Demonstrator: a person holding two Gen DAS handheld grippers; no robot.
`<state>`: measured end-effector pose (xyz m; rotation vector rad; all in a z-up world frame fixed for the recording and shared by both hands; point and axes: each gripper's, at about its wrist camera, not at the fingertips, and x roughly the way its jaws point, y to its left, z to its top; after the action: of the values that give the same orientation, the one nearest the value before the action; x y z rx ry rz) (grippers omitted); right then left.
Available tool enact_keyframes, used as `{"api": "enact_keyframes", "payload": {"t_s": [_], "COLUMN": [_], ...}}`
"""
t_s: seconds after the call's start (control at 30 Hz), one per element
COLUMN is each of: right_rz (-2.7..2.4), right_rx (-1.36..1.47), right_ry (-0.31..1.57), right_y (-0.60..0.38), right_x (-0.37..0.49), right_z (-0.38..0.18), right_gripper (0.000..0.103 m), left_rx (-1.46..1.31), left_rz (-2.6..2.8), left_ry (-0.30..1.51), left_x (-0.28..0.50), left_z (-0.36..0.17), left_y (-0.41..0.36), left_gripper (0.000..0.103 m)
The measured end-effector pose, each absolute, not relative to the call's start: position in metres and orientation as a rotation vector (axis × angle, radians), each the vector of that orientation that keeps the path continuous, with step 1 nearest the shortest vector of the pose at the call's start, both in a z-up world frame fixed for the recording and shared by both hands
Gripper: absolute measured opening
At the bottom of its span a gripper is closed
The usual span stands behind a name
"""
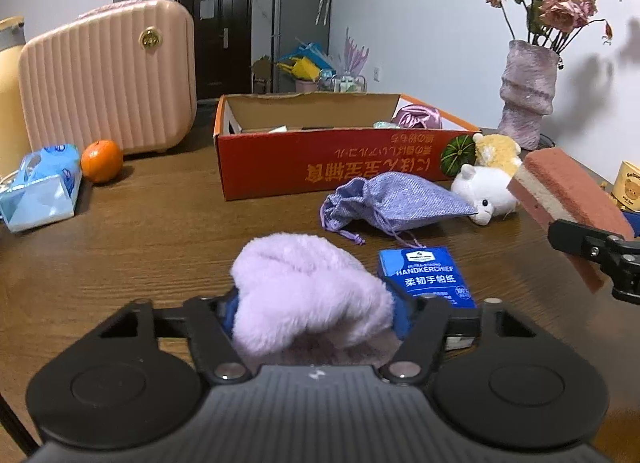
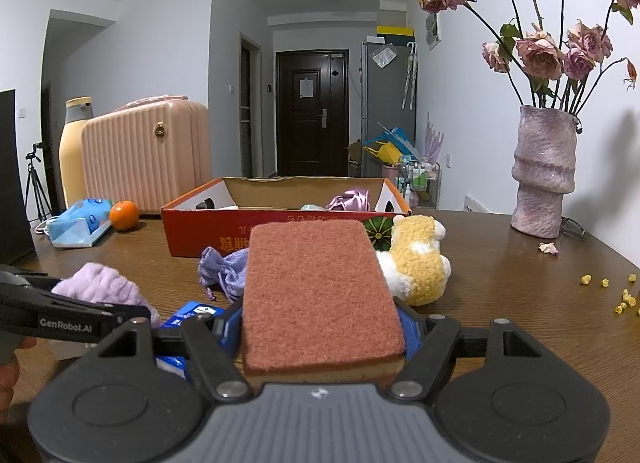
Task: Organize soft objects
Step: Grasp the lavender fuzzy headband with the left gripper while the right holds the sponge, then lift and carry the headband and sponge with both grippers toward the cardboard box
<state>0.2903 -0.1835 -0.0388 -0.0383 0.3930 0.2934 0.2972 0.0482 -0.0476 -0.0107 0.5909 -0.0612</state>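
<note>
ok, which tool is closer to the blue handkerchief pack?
Left. The left tool, holding the fluffy lilac item, sits right beside the handkerchief pack. The right tool, gripping the sponge, is further off to its right.

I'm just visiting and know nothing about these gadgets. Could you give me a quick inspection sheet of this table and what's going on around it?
Surface: brown wooden table, small yellow crumbs at the right.
Job's things: open orange cardboard box with a purple satin item inside; purple drawstring pouch, white plush and yellow plush in front of it.
Clutter: orange, tissue pack, blue handkerchief packet, pink case, vase of dried roses.
Grippers: left gripper closed on a fluffy lilac item; right gripper clamps a rust-topped sponge.
Cables: nothing seen.
Surroundings: dark door, grey cabinet, tripod at left.
</note>
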Motion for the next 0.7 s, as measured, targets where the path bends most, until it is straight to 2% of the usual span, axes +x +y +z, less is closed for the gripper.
{"api": "enact_keyframes", "payload": {"t_s": [0.17, 0.27, 0.7], "right_rz": [0.295, 0.295, 0.298], "right_rx": [-0.038, -0.038, -0.031], "right_ry": [0.394, 0.393, 0.362], "right_y": [-0.183, -0.184, -0.183], "right_x": [0.291, 0.291, 0.289], "right_z": [-0.039, -0.039, -0.038], "right_gripper": [0.071, 0.071, 0.071], "left_rx": [-0.007, -0.01, 0.001], "left_rz": [-0.078, -0.085, -0.089], "left_ry": [0.566, 0.553, 0.438], "left_x": [0.293, 0.291, 0.273], "left_z": [-0.045, -0.043, -0.022], "left_y": [0.047, 0.047, 0.042], "left_gripper": [0.04, 0.033, 0.03]}}
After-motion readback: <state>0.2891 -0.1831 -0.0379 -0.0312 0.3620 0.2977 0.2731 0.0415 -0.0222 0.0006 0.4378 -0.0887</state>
